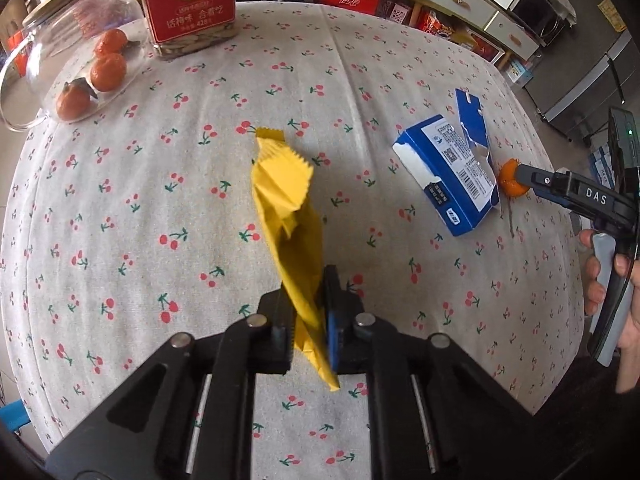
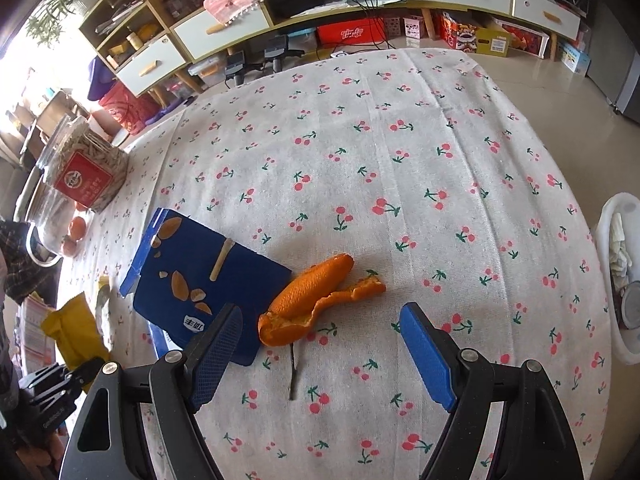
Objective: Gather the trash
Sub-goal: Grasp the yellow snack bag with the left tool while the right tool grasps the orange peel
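Yellow wrapper (image 1: 286, 216) is clenched between the pads of my left hand-held gripper (image 1: 308, 334), lifted off the cherry-print cloth of the desk (image 1: 200, 184) and sticking up from the jaws. My right hand-held gripper (image 2: 320, 344) stands spread wide, gripping nothing, its fingers either side of the orange peel (image 2: 316, 300) lying on the cloth. Just left of the peel lies a torn blue box (image 2: 204, 276). A small twig (image 2: 294, 376) rests below the peel. A white bin (image 2: 618, 280) sits past the desk's right edge.

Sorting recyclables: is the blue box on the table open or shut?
Open: the blue box lies flat, its torn flap sticking up.
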{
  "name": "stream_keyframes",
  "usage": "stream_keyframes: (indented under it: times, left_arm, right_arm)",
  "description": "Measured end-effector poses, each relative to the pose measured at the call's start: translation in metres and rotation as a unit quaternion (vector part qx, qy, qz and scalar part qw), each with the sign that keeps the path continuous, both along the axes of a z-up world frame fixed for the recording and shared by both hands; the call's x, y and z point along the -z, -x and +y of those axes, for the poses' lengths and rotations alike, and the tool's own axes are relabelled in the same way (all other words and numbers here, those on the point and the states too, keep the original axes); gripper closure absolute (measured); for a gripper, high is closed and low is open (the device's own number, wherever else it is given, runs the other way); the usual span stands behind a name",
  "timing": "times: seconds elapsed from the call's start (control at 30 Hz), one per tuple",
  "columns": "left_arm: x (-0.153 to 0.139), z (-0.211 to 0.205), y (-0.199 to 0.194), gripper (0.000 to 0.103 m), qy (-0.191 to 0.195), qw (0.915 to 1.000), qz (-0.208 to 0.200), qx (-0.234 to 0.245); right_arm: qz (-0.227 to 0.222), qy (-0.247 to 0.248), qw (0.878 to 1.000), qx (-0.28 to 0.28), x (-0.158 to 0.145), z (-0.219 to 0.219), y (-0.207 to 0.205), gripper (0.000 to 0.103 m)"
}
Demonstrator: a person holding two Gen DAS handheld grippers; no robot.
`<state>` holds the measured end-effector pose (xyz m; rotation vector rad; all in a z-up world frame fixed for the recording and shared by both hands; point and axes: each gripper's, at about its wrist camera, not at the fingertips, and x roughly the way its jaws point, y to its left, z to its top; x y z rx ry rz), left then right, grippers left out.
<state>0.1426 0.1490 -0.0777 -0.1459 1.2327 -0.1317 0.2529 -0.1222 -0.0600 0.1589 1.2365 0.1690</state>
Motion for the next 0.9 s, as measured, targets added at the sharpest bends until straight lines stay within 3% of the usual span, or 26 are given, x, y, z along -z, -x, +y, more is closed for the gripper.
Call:
stream_keyframes:
  times: [0.1,0.17,0.23,0.37,0.57,0.9]
  left_arm:
    - [-0.002,-0.003,-0.001,0.09,0.002,1.0,-0.002,-0.009]
    - [-0.005,-0.002,0.001,0.09,0.009,0.9998,-0.004,-0.017]
    - [-0.01,0.0,0.003,0.09,0.014,0.9996,-0.01,-0.023]
    - [-0.019,0.001,0.01,0.091,0.022,0.9992,-0.022,-0.026]
    - [-0.026,0.002,0.019,0.091,0.026,0.9988,-0.032,-0.026]
    - [-0.033,-0.013,0.022,0.091,0.035,0.9984,-0.04,-0.02]
  right_arm:
    - [0.002,0.001,1.0,0.001,0.006,0.003,-0.004,0.025]
    - [0.01,0.001,1.0,-0.001,0.012,0.004,-0.005,0.038]
    - [0.007,0.005,1.0,0.0,0.012,0.004,-0.004,0.041]
    - [0.009,0.004,1.0,-0.014,0.012,0.007,-0.003,0.071]
    - [0.003,0.012,1.0,-0.029,0.009,0.01,0.004,0.079]
    - [0.002,0.012,0.999,-0.035,0.0,-0.005,0.016,0.08]
